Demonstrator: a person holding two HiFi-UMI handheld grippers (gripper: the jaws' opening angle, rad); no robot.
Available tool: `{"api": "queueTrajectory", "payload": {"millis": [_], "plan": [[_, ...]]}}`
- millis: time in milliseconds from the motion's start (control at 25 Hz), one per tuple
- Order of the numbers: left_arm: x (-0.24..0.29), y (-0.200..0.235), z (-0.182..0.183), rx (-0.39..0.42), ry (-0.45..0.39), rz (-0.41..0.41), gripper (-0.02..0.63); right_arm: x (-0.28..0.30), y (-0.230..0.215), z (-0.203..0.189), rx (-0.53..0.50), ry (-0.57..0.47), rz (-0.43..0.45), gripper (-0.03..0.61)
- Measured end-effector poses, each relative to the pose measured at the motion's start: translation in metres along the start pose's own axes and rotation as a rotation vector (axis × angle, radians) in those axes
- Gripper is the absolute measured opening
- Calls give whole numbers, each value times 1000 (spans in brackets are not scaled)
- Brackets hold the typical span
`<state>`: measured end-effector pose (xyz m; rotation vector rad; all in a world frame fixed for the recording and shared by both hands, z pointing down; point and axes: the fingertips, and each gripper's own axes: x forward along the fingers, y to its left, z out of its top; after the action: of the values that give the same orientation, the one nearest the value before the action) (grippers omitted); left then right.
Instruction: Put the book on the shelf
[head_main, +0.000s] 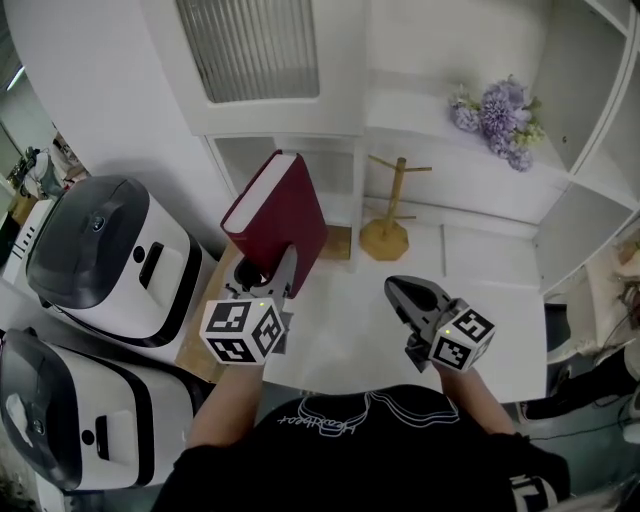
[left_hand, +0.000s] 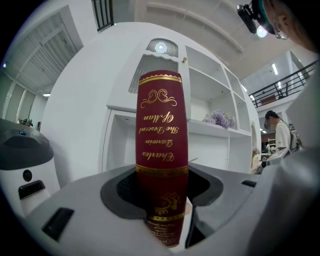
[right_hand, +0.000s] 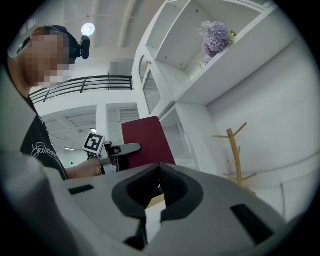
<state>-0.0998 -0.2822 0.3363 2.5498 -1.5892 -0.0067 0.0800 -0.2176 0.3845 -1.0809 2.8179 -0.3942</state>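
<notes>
A dark red hardback book (head_main: 275, 215) with gold lettering on its spine stands tilted above the white table (head_main: 490, 300), in front of the low shelf openings (head_main: 245, 160). My left gripper (head_main: 272, 272) is shut on the book's lower end. In the left gripper view the spine (left_hand: 162, 125) rises upright between the left gripper's (left_hand: 162, 182) pads. My right gripper (head_main: 398, 291) hovers over the table to the right of the book, shut and holding nothing. The right gripper view has the book's cover (right_hand: 147, 142) to the left beyond the right gripper (right_hand: 160, 172).
A wooden mug tree (head_main: 388, 215) stands just right of the book. Purple flowers (head_main: 500, 115) lie on the upper shelf. Two white and black appliances (head_main: 105, 255) (head_main: 60, 410) sit at the left beside a wooden board (head_main: 200, 345). The table's edge is at the right.
</notes>
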Motion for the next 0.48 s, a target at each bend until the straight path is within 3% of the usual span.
{"api": "queueTrajectory", "payload": {"millis": [480], "plan": [[40,25,-2,56,13,58,213,10,-25,-12,10,46,-12,6]]}}
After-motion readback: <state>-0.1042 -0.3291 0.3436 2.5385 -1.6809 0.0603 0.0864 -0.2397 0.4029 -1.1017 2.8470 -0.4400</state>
